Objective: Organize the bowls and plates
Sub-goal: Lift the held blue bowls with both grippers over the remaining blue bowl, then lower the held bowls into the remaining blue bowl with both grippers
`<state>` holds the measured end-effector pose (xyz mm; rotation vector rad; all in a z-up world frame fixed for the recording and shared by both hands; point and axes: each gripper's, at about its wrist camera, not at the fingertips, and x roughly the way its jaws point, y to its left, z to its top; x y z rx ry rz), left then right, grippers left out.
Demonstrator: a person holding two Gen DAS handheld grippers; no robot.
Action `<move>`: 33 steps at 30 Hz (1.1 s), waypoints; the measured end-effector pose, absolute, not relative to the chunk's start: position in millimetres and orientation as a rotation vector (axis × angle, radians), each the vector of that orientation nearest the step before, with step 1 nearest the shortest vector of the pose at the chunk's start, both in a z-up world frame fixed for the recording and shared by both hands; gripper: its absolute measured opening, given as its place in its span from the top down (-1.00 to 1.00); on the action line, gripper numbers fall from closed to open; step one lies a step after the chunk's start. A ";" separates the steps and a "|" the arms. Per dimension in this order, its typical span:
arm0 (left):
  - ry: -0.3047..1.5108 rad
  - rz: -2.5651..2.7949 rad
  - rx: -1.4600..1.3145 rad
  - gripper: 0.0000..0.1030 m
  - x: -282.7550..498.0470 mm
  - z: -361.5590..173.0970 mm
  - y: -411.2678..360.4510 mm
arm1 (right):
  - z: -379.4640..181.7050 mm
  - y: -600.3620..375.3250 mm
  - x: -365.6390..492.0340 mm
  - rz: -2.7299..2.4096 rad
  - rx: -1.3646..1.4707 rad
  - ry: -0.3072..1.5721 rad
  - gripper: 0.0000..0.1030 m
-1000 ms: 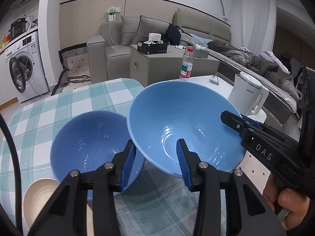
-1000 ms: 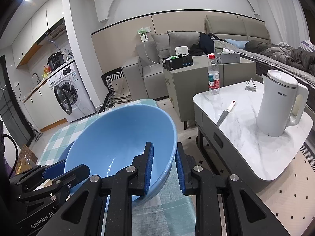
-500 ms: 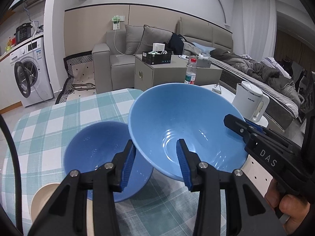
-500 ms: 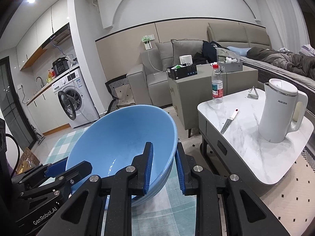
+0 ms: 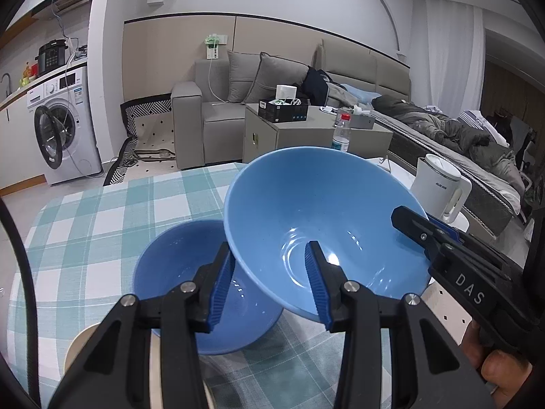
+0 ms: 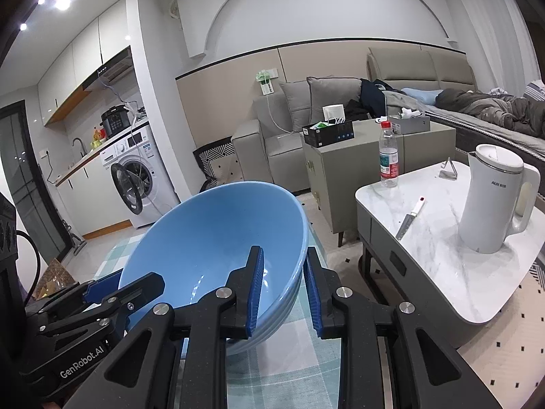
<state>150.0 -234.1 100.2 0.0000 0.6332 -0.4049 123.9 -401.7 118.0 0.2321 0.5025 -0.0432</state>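
A large light blue bowl (image 5: 320, 225) is held tilted in the air above the checked table (image 5: 85, 225). My left gripper (image 5: 269, 281) is shut on its near rim, one finger inside and one outside. My right gripper (image 6: 282, 283) is shut on the opposite rim of the same bowl (image 6: 211, 245), and shows in the left wrist view (image 5: 425, 228). A darker blue bowl (image 5: 190, 293) sits on the table below and left of the held bowl. A cream plate (image 5: 76, 347) lies at the near left, partly hidden by my left gripper.
A white marble side table (image 6: 442, 238) stands right of the checked table with a white kettle (image 6: 494, 197), a water bottle (image 6: 388, 156) and a knife (image 6: 410, 218). A grey sofa (image 5: 218, 116) and a washing machine (image 5: 61, 129) are behind.
Both grippers have lifted the light blue bowl higher above the table. The darker blue bowl below has stayed put and looks smaller and farther away.
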 end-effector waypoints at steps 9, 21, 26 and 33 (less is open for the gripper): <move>0.619 -0.357 -0.017 0.20 153.6 101.7 -212.0 | 113.2 -379.4 131.4 0.006 0.213 0.492 0.53; 0.603 -0.300 -0.012 0.20 156.2 96.9 -189.3 | 101.1 -354.2 143.7 0.061 0.187 0.500 0.53; 0.606 -0.285 -0.009 0.20 157.1 94.0 -183.6 | 93.8 -346.7 149.7 0.075 0.172 0.513 0.52; 0.613 -0.264 -0.001 0.20 160.4 89.2 -176.1 | 83.4 -333.3 155.0 0.088 0.142 0.531 0.52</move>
